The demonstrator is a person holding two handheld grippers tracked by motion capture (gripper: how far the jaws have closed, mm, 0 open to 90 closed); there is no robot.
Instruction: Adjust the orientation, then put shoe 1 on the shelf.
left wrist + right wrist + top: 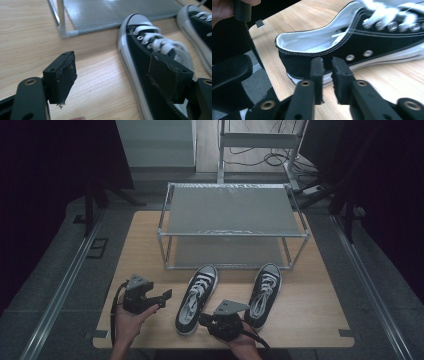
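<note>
Two black canvas sneakers with white laces lie on the wooden table point(310, 310), toes toward the rack. My left gripper point(164, 299) sits just left of the left sneaker point(196, 299), pointing at it. In the left gripper view its jaws point(113, 72) stand wide apart over bare wood, with that sneaker point(140, 50) behind the right-hand jaw and the other sneaker point(197, 27) farther off. My right gripper point(204, 319) rests between the two sneakers, near the left one's heel. Its jaws point(326, 66) show a narrow gap with nothing in it, close in front of the heel point(294, 62). The right sneaker point(264, 292) lies untouched.
A two-shelf metal rack point(232, 234) with grey shelves stands at the table's far side, its lower shelf point(112, 12) just beyond the toes. The table's near edge lies right behind both hands. A cable and the other hand point(242, 10) show at the upper left.
</note>
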